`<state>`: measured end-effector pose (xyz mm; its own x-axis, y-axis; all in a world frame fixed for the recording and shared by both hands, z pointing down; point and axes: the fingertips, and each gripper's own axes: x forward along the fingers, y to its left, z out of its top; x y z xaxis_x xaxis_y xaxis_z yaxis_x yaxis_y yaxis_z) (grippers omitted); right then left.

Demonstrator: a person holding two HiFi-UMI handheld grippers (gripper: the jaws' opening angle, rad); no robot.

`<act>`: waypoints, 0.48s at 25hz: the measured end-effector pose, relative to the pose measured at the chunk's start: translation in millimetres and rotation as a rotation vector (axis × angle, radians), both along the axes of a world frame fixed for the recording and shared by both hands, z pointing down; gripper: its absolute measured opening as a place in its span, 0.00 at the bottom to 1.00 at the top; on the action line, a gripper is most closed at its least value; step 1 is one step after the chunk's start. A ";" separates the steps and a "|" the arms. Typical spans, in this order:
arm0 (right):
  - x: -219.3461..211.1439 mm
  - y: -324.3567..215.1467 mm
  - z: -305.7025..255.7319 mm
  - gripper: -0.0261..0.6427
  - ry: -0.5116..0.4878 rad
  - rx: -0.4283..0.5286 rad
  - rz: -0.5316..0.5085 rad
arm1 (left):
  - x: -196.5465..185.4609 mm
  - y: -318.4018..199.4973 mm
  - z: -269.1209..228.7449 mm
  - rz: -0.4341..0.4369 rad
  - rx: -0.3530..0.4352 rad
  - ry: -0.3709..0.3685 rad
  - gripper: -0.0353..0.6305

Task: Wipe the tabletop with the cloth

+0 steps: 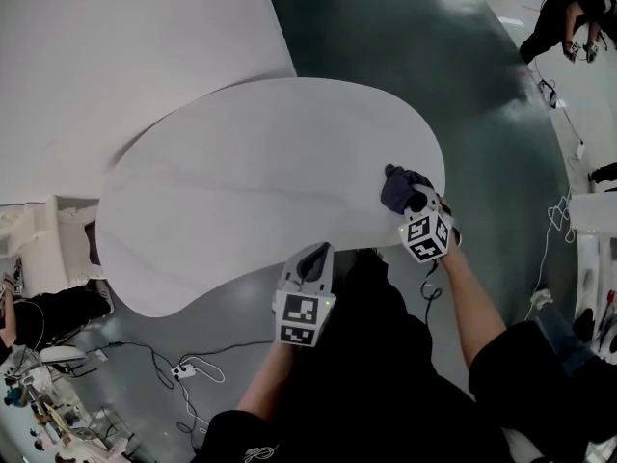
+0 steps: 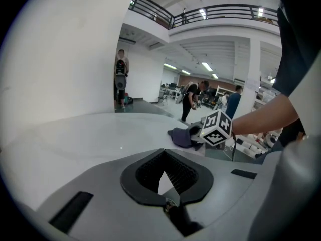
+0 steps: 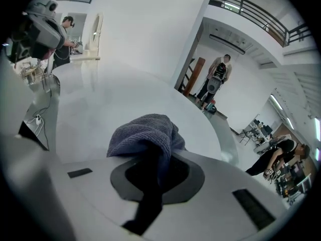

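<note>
Power strip [image 1: 180,370] on grey floor [image 1: 463,66] (lower left); balcony railing [image 2: 225,9] overhead; bystander [image 2: 192,98] beyond.

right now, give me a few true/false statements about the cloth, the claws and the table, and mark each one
1. The right claw is shut on the cloth. True.
2. The cloth lies in the middle of the tabletop. False: it is at the tabletop's right edge.
3. The left claw holds a second cloth. False: nothing is between its jaws.
4. The left claw sits at the near edge of the tabletop. True.
</note>
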<state>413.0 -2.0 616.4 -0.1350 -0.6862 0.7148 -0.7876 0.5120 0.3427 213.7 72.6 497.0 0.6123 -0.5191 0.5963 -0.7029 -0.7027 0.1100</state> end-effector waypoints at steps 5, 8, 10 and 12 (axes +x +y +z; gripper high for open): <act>-37.6 30.0 3.7 0.06 0.000 -0.024 0.029 | -43.7 20.5 0.6 0.008 0.008 0.017 0.06; -62.0 52.5 6.5 0.06 0.007 -0.050 0.028 | -64.3 27.6 -6.7 -0.003 0.026 0.041 0.06; -77.3 64.5 7.3 0.06 0.007 -0.071 0.027 | -77.0 30.0 -16.0 -0.018 0.055 0.060 0.06; -87.4 71.6 8.3 0.06 0.012 -0.098 0.022 | -87.4 31.8 -24.0 -0.044 0.076 0.086 0.06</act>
